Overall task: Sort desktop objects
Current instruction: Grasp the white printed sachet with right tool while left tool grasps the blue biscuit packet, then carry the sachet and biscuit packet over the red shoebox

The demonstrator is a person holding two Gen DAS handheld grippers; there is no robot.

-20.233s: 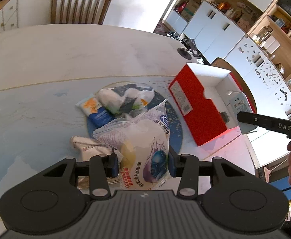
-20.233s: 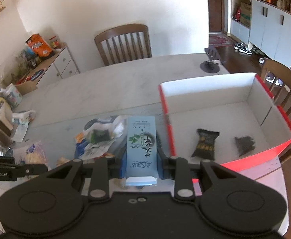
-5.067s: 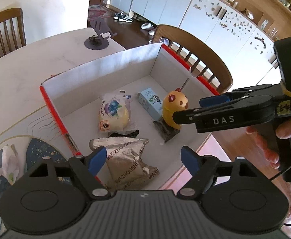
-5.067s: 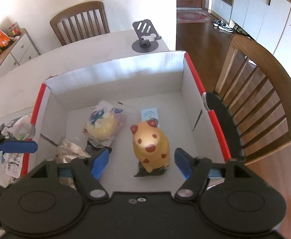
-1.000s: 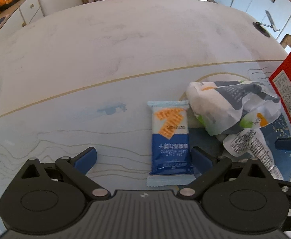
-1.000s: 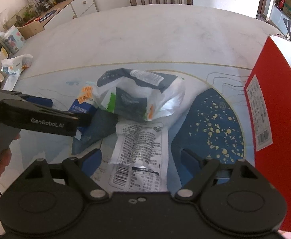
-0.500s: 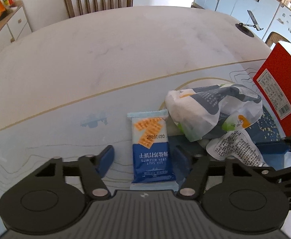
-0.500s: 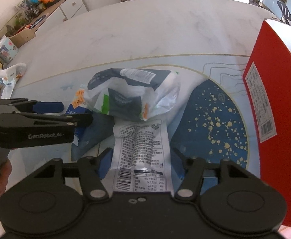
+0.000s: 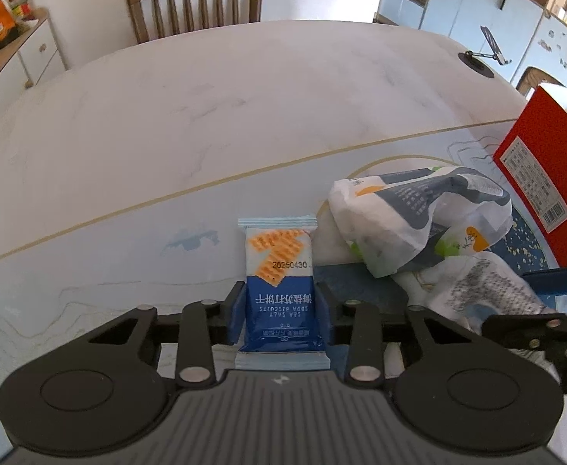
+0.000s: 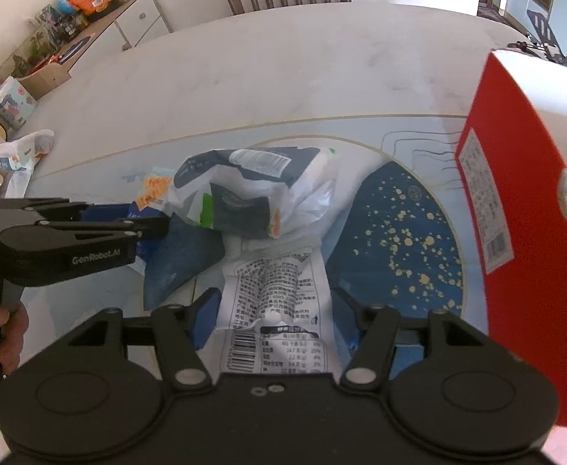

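A blue-and-white biscuit packet [image 9: 279, 255] lies on the table mat. My left gripper [image 9: 279, 310] has its jaws closing, and both blue pads press the packet's lower sides. From the right wrist view this gripper [image 10: 140, 219] reaches in from the left over the same packet [image 10: 153, 190]. My right gripper [image 10: 275, 321] is shut on a white snack packet [image 10: 275, 283] printed with text and a barcode. A crumpled white and navy bag [image 10: 252, 190] lies just beyond both packets. The red box [image 10: 516, 193] stands at the right.
The pale mat with a dark blue speckled disc [image 10: 399, 232] covers the near table. A wooden chair [image 9: 194, 4] stands at the far side, a phone stand [image 9: 481, 62] at the far right. A sideboard [image 10: 128, 19] with snack bags is at the left.
The left jaws have gone from wide open to closed against the biscuit packet. The right jaws have narrowed onto the white snack packet. Both hands have stayed nearly in place.
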